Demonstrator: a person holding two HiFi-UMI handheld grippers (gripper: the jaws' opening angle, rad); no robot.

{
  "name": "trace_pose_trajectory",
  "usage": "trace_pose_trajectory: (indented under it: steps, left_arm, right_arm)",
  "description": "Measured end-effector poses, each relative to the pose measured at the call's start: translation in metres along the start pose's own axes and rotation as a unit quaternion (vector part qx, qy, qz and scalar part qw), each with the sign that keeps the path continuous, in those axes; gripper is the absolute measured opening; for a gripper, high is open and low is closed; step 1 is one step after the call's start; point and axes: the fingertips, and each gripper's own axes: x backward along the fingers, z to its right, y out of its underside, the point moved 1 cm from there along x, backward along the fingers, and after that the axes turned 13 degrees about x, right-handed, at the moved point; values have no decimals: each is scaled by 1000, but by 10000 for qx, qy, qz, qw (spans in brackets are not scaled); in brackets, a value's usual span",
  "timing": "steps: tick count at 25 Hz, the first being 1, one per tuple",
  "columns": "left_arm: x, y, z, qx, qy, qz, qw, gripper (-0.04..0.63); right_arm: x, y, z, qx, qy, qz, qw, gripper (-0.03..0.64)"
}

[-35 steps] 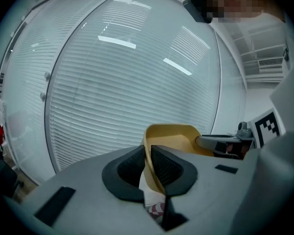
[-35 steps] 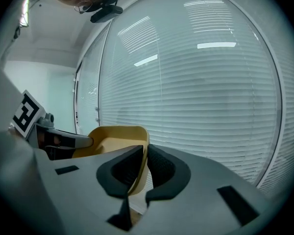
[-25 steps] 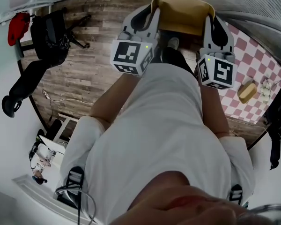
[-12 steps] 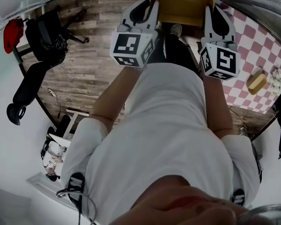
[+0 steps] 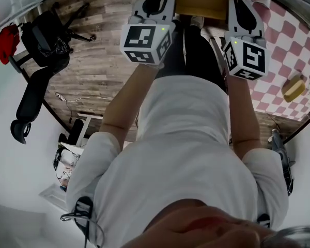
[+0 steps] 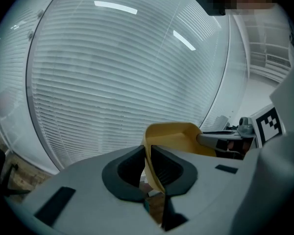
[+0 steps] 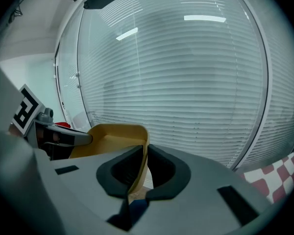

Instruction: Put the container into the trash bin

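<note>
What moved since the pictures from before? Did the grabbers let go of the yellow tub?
The left gripper and the right gripper slid together toward the top edge of the head view, carrying the yellow container along. The container is now partly cut off there. Nothing was let go: each gripper stays clamped on one side wall of the container.

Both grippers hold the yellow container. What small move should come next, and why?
Probably hold both grips shut and look for the trash bin: left gripper and right gripper each pinch a wall of the yellow container, and no bin is in view.
</note>
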Motion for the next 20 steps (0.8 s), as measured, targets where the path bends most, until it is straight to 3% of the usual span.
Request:
trace_pose_trajectory:
  steps: [20]
  left_arm:
    - [-88, 134, -73, 248, -212, -800, 9963, 58]
  right_arm:
    - [-69, 164, -19, -286, 26, -737, 9969, 49]
